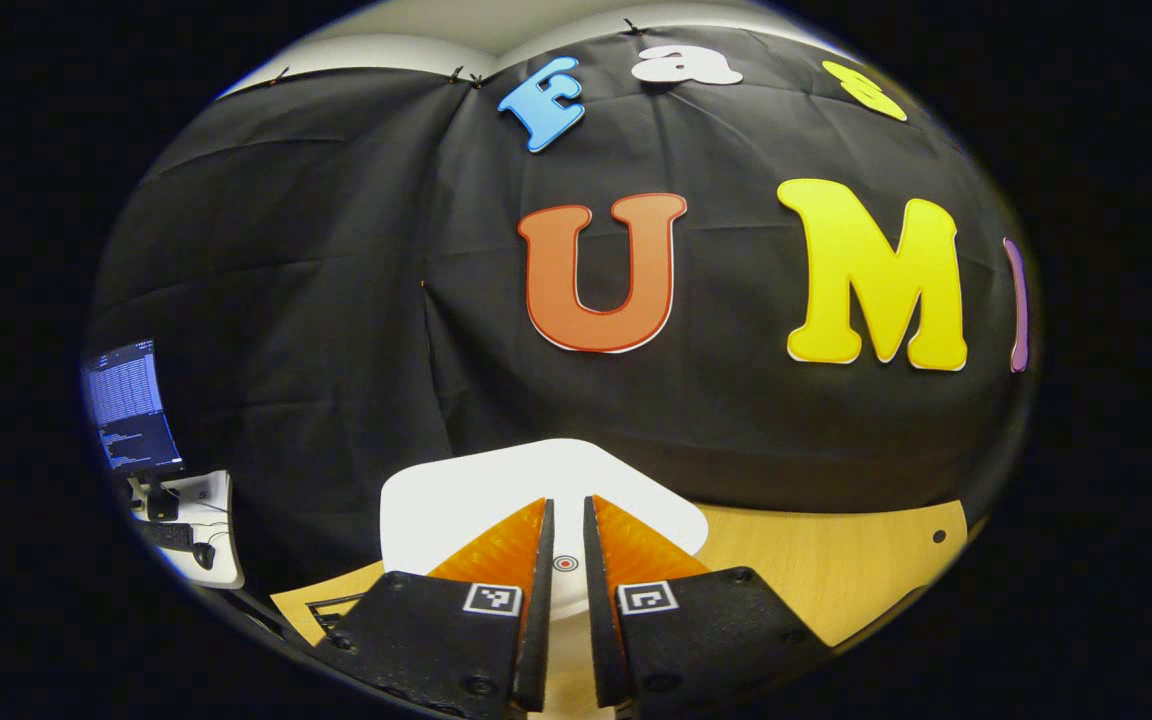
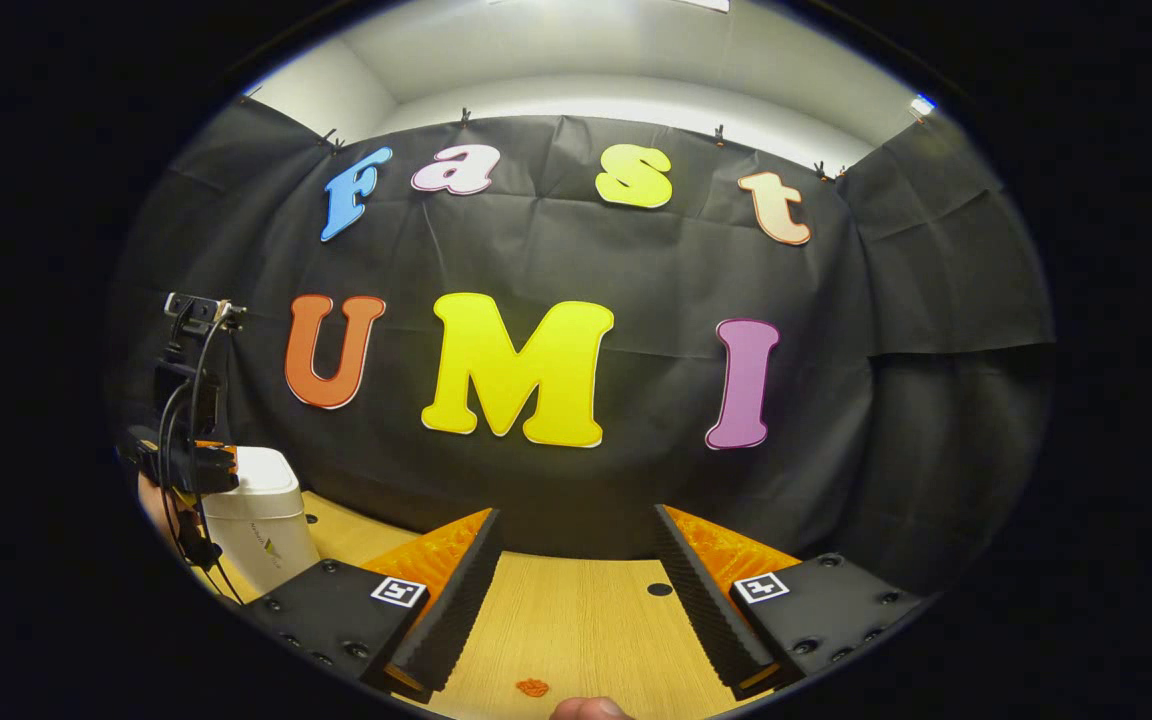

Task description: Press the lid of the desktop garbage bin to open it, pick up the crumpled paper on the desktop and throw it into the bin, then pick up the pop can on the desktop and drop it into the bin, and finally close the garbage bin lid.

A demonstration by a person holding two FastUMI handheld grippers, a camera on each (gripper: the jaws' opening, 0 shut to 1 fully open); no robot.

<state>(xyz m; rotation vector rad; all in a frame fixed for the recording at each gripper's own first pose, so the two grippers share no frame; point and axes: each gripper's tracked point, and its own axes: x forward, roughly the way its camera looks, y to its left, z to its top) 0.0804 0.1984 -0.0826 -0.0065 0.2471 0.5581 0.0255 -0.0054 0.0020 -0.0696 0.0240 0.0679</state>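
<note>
A: Where is the garbage bin (image 1: 456, 495)?

B: In the left gripper view it sits on the wooden desk (image 1: 836, 570) straight ahead of the left gripper (image 1: 567, 520), its white lid (image 1: 616, 475) closed. The two fingers stand over the lid with only a narrow slit between them, holding nothing. Through that slit a small round red-ringed mark (image 1: 565, 563) on the lid is visible.

A: And from the other side?

B: The right gripper view shows the bin (image 2: 261, 525) from its flank, a white box with rounded corners at the far left of the desk (image 2: 576, 620). Above the bin are the left gripper (image 2: 204, 465), its cables and a bit of the hand (image 2: 151, 505) holding it. The right gripper (image 2: 576, 545) is spread wide over bare desk, well to the right of the bin, holding nothing.

A: Anything hard to make out?

B: Whether the left fingers actually touch the lid I cannot tell. A small orange scrap (image 2: 532, 687) lies on the desk near the bottom edge; what it is I cannot say. A fingertip (image 2: 588, 709) is cut off just beside it. Left of the bin, beyond the desk, the left gripper view catches a lit screen (image 1: 128, 405).
</note>
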